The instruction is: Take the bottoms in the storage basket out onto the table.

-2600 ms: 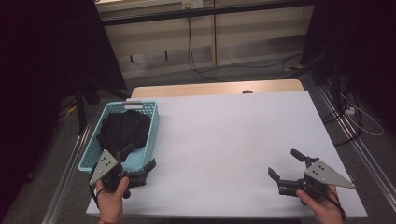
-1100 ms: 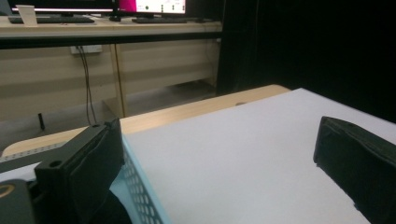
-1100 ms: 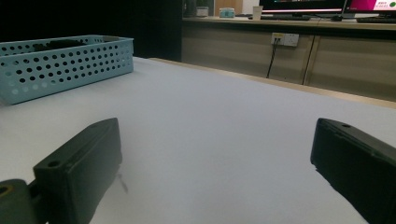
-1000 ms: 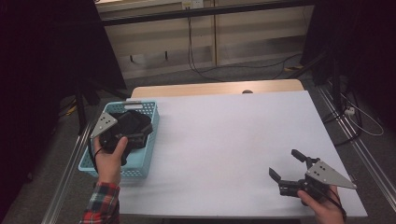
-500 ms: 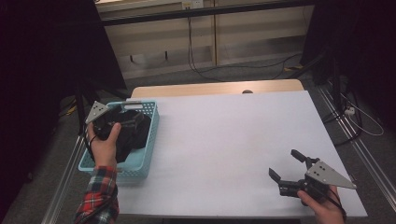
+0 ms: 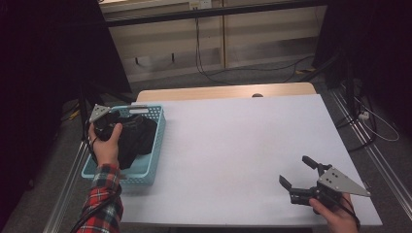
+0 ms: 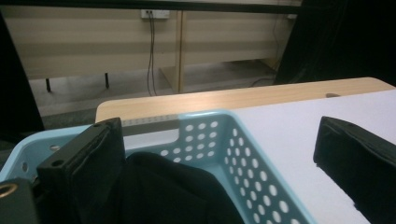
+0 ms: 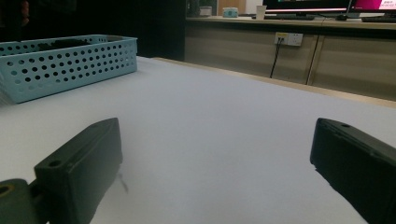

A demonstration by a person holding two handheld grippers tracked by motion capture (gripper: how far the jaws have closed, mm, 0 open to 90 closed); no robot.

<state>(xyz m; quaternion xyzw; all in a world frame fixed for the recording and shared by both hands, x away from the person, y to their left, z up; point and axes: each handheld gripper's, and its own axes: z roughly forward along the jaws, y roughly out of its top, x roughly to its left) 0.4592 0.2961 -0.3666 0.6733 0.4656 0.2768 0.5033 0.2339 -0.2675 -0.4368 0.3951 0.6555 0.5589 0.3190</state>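
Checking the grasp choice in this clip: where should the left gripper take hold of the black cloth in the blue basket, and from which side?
Probably from above, on the raised bunched fold near the middle of the black cloth. It lies crumpled inside the blue basket, whose walls block a sideways approach. The left gripper hangs open over it with its jaws spread around the heap.

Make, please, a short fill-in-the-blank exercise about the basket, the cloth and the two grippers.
1. The black cloth lies in the light ____ basket.
2. The left gripper is over the basket with its jaws ____.
3. The right gripper is low over the ____ table, jaws open.

Missing words: blue; open; white
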